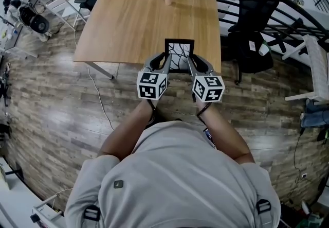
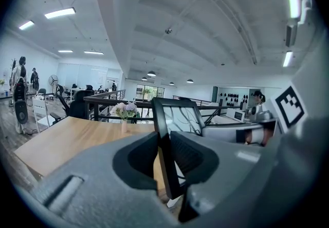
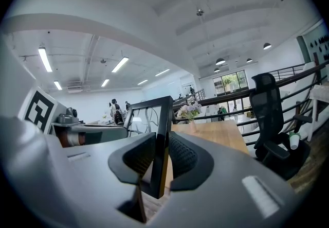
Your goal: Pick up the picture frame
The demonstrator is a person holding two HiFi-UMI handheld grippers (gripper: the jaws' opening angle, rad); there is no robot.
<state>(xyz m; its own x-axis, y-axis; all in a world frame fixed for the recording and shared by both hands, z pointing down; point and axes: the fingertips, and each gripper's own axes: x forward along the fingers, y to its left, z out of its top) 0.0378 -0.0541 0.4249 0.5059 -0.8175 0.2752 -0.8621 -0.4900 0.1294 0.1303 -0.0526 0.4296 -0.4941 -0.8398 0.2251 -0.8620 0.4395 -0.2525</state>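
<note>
With the left gripper (image 1: 162,63) clamped on the left bar of the upright picture frame (image 1: 179,55) and the right gripper (image 1: 196,65) on its right bar, at the near edge of the table (image 1: 128,26), both hands should, I think, rise together and level, without twisting it.

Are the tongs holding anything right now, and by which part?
Yes, the picture frame: the left tongs clamp its left edge, the right tongs its right edge.
</note>
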